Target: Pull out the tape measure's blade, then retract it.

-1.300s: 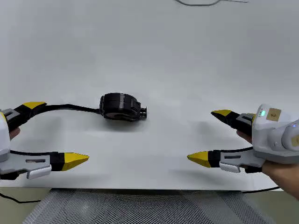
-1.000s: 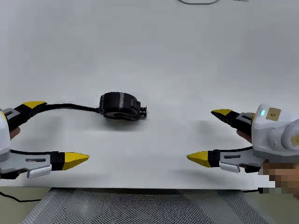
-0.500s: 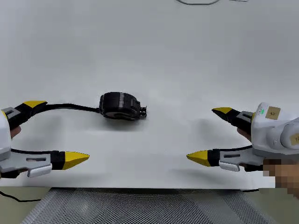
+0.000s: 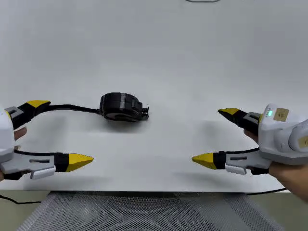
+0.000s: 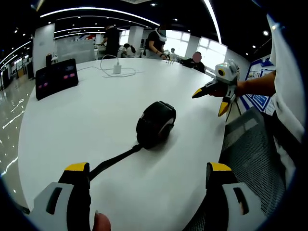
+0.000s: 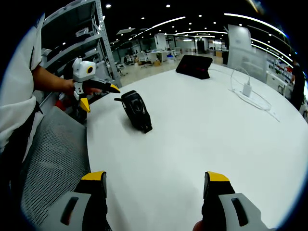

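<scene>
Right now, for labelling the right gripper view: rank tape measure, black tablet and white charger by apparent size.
1. tape measure, slightly larger
2. black tablet, nearly alike; it's farther away
3. white charger, smallest

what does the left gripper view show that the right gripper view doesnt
Left gripper view: the right tool across the table, jaws apart, and the black strap running from the tape measure back toward the camera. Right gripper view: the left tool, jaws apart, a metal shelf rack behind it, and the tape measure's blade tip on the end nearest the camera. Shared: the tape measure lying untouched on the white table, a dark tablet and a white charger with its cable.
</scene>
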A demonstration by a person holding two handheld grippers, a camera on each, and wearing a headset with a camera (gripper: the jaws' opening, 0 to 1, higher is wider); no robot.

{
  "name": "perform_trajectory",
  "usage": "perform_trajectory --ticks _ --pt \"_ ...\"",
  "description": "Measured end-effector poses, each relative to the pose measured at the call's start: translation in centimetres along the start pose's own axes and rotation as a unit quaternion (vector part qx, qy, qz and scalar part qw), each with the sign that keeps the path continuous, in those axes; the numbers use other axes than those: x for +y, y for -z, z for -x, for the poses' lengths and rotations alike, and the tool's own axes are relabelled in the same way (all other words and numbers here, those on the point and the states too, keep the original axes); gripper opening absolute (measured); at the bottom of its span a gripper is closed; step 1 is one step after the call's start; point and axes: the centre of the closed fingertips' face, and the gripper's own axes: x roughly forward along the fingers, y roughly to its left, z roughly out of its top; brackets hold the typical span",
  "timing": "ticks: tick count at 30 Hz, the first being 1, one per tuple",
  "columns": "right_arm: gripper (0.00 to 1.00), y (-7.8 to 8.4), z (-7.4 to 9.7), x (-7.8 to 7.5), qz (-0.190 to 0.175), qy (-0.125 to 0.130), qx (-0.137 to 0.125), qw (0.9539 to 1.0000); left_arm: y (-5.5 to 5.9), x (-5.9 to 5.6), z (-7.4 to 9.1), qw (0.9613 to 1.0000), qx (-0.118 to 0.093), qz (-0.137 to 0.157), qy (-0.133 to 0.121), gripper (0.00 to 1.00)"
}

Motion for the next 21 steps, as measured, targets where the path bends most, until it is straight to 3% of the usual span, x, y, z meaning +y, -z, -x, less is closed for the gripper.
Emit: perform_trajectory --ticks 10,21 --pt "0.82 0.1 -0.17 -0.37 0.003 -0.003 0.001 1.0 0.2 -0.14 0.0 1.0 0.005 -0.003 0.004 0.99" --pt "0.82 0.02 -0.41 -0.47 0.008 -0.006 0.002 0.9999 -0.31 -0.07 -0.2 0.9998 0.006 -0.013 0.013 0.99"
